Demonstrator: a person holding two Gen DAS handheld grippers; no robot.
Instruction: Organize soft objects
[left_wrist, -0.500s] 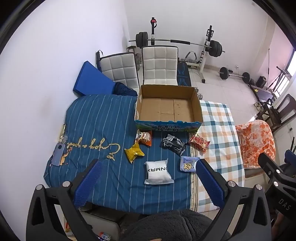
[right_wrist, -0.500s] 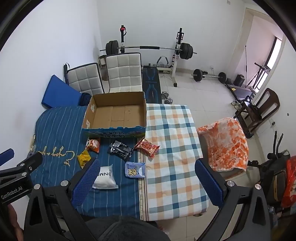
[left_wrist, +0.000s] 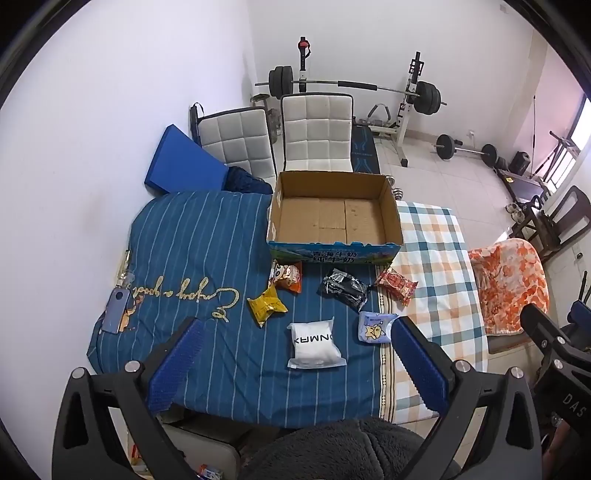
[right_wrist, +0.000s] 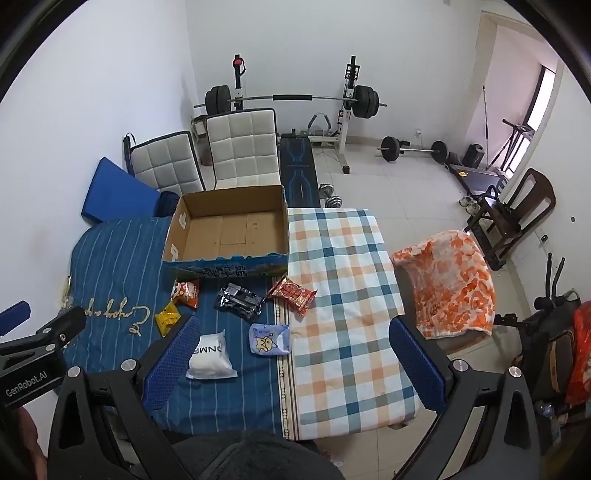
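Note:
Several soft packets lie on the cloth-covered table in front of an empty open cardboard box (left_wrist: 334, 218) (right_wrist: 229, 227): a white pouch (left_wrist: 314, 343) (right_wrist: 211, 355), a pale blue packet (left_wrist: 376, 327) (right_wrist: 268, 338), a black packet (left_wrist: 344, 288) (right_wrist: 240, 298), a red packet (left_wrist: 397, 284) (right_wrist: 293, 291), a yellow packet (left_wrist: 266, 306) (right_wrist: 167, 318) and an orange packet (left_wrist: 286, 275) (right_wrist: 186, 290). My left gripper (left_wrist: 295, 363) is open and empty, held high above the table's near edge over the white pouch. My right gripper (right_wrist: 291, 363) is open and empty, over the checked cloth.
A striped blue cloth (left_wrist: 192, 251) covers the table's left, a checked cloth (right_wrist: 343, 280) its right. A phone (left_wrist: 115, 310) lies at the left edge. Two white chairs (left_wrist: 314, 136), a blue pad (left_wrist: 183, 166), a barbell rack (right_wrist: 295, 99) and an orange blanket (right_wrist: 450, 280) stand around.

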